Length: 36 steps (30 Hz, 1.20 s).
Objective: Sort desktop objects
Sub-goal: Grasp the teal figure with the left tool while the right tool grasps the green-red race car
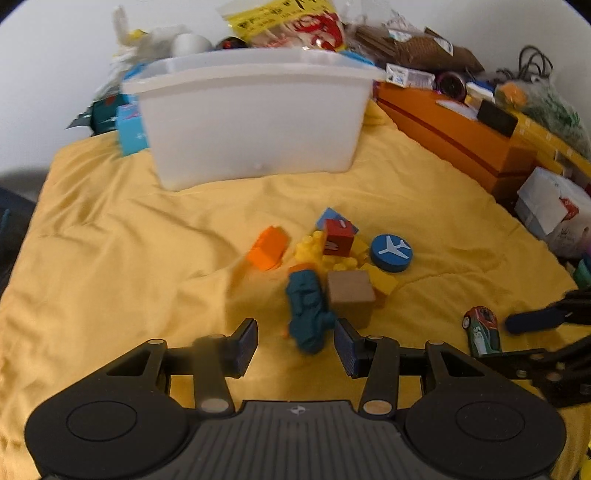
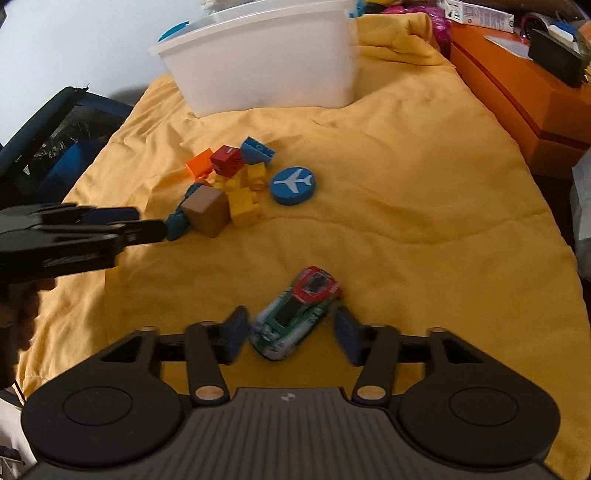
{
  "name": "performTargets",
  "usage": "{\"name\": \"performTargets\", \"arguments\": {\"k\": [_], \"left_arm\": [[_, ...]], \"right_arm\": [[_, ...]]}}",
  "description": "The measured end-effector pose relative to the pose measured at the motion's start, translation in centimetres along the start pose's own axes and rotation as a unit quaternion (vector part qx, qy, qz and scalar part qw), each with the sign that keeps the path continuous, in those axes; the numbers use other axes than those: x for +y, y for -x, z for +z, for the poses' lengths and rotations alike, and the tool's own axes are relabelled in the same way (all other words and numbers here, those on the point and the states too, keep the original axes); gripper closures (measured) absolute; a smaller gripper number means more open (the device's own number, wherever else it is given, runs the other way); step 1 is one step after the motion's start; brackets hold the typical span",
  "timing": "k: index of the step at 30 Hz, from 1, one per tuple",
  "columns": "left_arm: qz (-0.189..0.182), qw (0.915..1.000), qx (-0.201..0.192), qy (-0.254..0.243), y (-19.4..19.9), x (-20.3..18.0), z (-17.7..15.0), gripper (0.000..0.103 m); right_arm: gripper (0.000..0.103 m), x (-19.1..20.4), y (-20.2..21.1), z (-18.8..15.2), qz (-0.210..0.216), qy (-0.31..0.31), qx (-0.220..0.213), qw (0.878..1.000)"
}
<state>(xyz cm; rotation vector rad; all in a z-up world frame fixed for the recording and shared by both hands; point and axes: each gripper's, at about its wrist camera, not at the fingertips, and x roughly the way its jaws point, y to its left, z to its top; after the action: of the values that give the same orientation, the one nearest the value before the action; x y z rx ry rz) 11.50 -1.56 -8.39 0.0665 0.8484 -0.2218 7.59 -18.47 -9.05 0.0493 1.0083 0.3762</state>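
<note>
A pile of toys lies on the yellow cloth [image 1: 110,240]: a teal figure [image 1: 308,314], a brown block [image 1: 349,295], yellow bricks [image 1: 332,254], a red cube [image 1: 338,236], an orange brick [image 1: 267,247] and a blue plane disc [image 1: 390,253]. My left gripper [image 1: 295,345] is open with the teal figure's near end between its fingers. A toy car [image 2: 295,314] lies between the open fingers of my right gripper [image 2: 291,334]. The car also shows in the left wrist view [image 1: 480,328]. A white plastic bin [image 1: 251,114] stands behind the pile.
Orange boxes [image 1: 454,136] with clutter on top line the right side. Snack bags [image 1: 288,22] and small boxes are heaped behind the bin. A blue box [image 1: 129,125] stands left of the bin. A dark bag [image 2: 55,140] lies off the cloth's left edge.
</note>
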Motion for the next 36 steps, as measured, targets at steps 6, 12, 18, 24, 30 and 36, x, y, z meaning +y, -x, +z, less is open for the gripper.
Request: {"name": "performTargets", "arguments": {"k": [6,12,18,24,30,36], "left_arm": [[0.007,0.9996,0.010,-0.026,-2.0,-0.7,0.4,0.060],[0.018,0.9995,0.006,-0.023,-2.6,-0.9,1.4,0.057],[-0.007,0.9997,0.006,-0.025,-3.0,-0.2,1.5,0.061],[-0.008,0.9994,-0.018,-0.029,-0.5,0.3,0.6,0.061],[-0.008,0.9997,0.018,0.015,1.3,1.1,-1.5,0.051],[0.005,0.9994,0.005,0.032,0.2,1.7,-0.8,0.051]], "right_arm": [[0.052,-0.8,0.7,0.2,-0.010,-0.021,-0.019,1.000],[0.052,0.4,-0.2,0.4,0.002,-0.034,-0.005,0.999],[0.066,0.9,-0.3,0.5,0.003,-0.011,-0.016,1.000],[0.067,1.4,0.7,0.9,0.009,0.024,-0.036,0.999],[0.056,2.7,-0.3,0.3,0.002,0.069,-0.021,0.997],[0.051,2.2,-0.3,-0.4,0.001,0.049,-0.013,0.999]]}}
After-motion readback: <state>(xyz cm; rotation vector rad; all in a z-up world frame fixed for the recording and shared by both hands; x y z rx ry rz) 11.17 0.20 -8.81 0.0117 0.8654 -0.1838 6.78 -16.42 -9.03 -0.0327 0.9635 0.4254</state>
